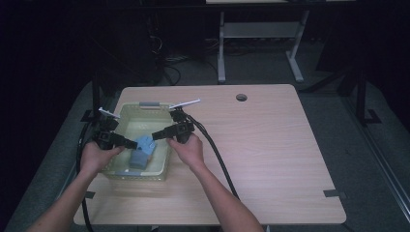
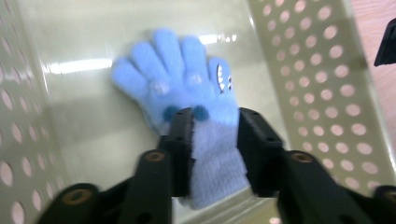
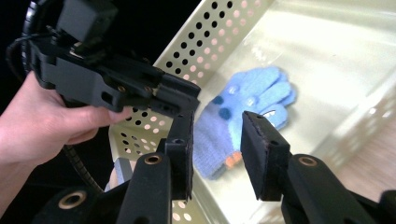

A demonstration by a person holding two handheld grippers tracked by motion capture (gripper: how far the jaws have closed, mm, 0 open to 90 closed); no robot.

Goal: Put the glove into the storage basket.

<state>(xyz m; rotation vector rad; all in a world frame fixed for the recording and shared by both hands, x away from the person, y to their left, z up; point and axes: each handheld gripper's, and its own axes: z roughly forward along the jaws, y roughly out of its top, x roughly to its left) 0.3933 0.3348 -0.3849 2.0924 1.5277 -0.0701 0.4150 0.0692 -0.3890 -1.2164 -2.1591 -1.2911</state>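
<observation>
A light blue fuzzy glove (image 1: 141, 152) lies flat on the floor of a pale yellow perforated basket (image 1: 138, 175) at the table's left. In the left gripper view the glove (image 2: 187, 79) spreads its fingers away from me. My left gripper (image 2: 215, 116) stands over its darker cuff with a jaw on each side, and the cuff runs on behind the right jaw unpinched. From the basket's left, the left gripper (image 1: 131, 144) reaches in. My right gripper (image 1: 155, 135) hovers over the basket's right side. In its own view the right gripper (image 3: 217, 116) is open, with the glove (image 3: 252, 98) lying below.
The basket's holed walls (image 2: 317, 70) close in around the glove. The wooden table (image 1: 270, 145) stretches to the right, with a round cable hole (image 1: 241, 97) near its far edge. Black cables (image 1: 217, 159) trail from the grippers. A white table frame (image 1: 222, 48) stands behind.
</observation>
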